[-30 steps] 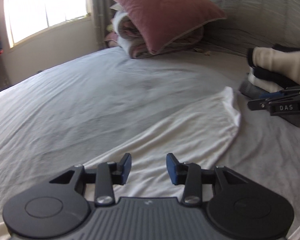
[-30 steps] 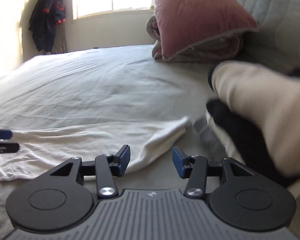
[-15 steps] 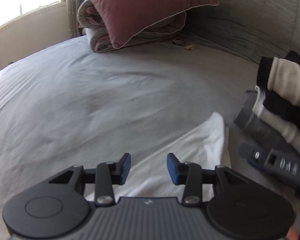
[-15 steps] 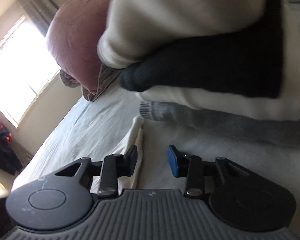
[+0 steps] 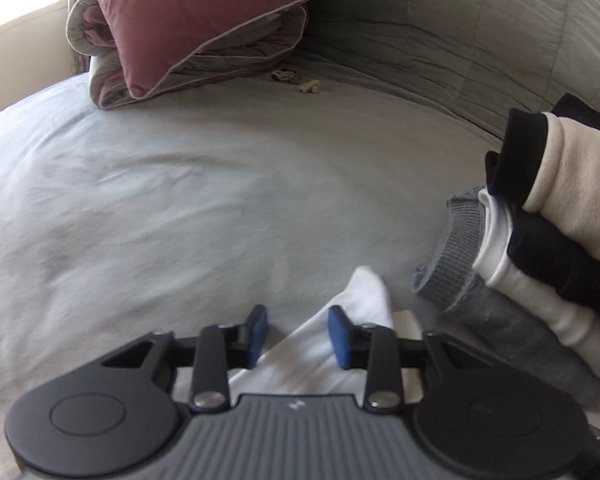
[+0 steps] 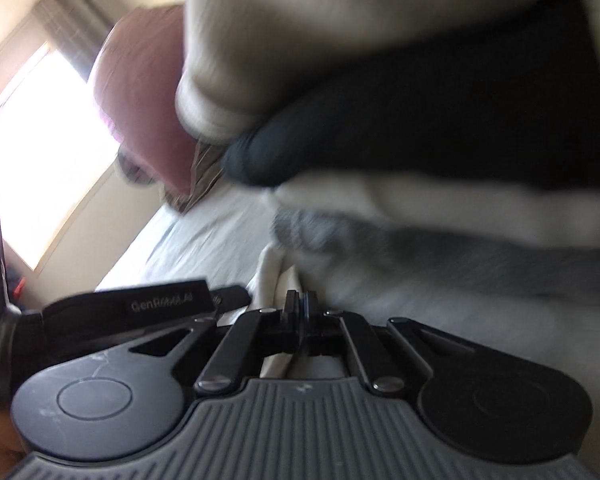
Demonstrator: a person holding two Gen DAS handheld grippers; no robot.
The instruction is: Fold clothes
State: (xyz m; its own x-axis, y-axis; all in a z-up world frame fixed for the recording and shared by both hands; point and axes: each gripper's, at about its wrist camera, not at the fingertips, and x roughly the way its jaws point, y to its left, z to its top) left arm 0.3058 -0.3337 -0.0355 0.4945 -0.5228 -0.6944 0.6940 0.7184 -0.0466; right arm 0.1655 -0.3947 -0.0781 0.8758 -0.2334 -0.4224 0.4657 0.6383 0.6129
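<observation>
A white garment [image 5: 360, 300] lies flat on the grey bed sheet [image 5: 180, 208], its corner pointing toward a stack of folded clothes [image 5: 540, 240]. My left gripper [image 5: 297, 336] is open, its blue pads straddling the garment's edge just above the cloth. My right gripper [image 6: 300, 312] has its jaws pressed together on the white garment's edge [image 6: 276, 276], right below the folded stack [image 6: 420, 140]. The left gripper's body [image 6: 140, 312] shows at the left of the right wrist view.
A maroon pillow [image 5: 204, 12] sits on a rolled blanket at the head of the bed, with a grey quilt [image 5: 460, 40] behind. Small crumbs [image 5: 296, 80] lie on the sheet. A bright window [image 6: 32, 152] is to the left.
Both grippers moved forward to the garment's corner by the folded stack. The right gripper rolled sideways and closed on the white cloth edge. The left gripper stayed open.
</observation>
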